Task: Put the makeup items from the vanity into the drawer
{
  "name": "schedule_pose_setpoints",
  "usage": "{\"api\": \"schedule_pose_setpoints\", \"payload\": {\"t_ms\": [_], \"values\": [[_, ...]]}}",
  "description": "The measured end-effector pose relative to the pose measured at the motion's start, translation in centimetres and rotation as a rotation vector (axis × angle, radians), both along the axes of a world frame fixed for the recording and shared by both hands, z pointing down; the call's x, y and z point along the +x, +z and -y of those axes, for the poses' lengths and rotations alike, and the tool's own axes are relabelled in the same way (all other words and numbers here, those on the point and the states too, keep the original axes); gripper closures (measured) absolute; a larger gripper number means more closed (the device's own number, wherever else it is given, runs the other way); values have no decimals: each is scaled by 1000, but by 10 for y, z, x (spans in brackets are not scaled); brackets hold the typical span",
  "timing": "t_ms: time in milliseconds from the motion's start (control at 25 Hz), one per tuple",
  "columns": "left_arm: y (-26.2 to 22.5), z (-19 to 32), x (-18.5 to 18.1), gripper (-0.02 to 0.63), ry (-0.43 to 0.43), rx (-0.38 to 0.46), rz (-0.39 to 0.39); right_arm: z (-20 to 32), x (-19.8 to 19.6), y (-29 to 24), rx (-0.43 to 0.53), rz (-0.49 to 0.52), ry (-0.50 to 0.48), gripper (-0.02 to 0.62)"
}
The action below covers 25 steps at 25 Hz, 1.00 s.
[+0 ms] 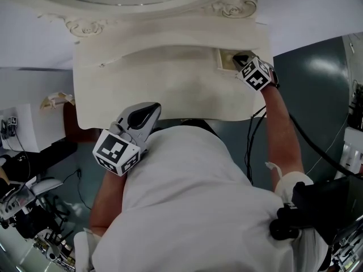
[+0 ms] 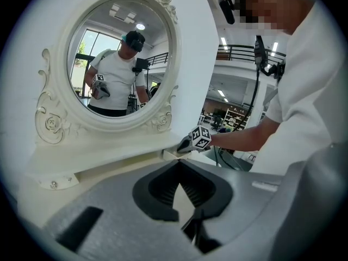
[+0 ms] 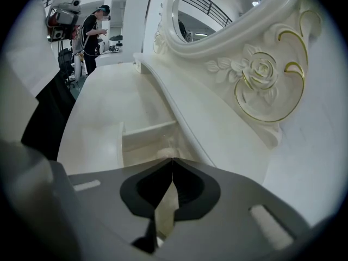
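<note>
Right gripper view: right claw closed, empty, over the open drawer, probably to shut it; left claw closed, idle.

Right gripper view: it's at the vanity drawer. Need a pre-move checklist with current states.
1. Drawer open: ok. It is pulled out at the vanity's right end.
2. Right gripper at the drawer: ok. Its jaws are together at the drawer front.
3. Right gripper pinching anything: cannot tell. A pale rounded bit sits just past the tips.
4. Left gripper free: ok. Its jaws are together with nothing between them, and it is held off the vanity.
5. Makeup items located: not ok. None show on the vanity top.
6. Drawer contents: cannot tell. Only part of the inside shows.
</note>
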<state>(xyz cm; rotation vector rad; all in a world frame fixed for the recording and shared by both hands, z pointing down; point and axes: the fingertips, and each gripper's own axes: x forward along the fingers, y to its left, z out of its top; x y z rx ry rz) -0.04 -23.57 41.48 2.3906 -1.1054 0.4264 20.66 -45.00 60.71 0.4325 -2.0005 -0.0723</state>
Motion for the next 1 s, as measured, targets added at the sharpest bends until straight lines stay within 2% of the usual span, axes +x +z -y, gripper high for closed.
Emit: {"api": "schedule_pose_setpoints", "payload": {"t_ms": [440,680,920,1000], "values": [[0,-4,-4,606,-4,-7,-9,1,-1,-1,-16,10,32,561],[0,-8,-5,606,17,-5,-18,-2,1,-15,11,40,80,552],[-4,-19,-9,606,61,-1,-29,-18,0,-41,71,98,156,568],[-6,-24,-12,606,80,2,-32,-28,-1,-52,86,128,196,594]]}}
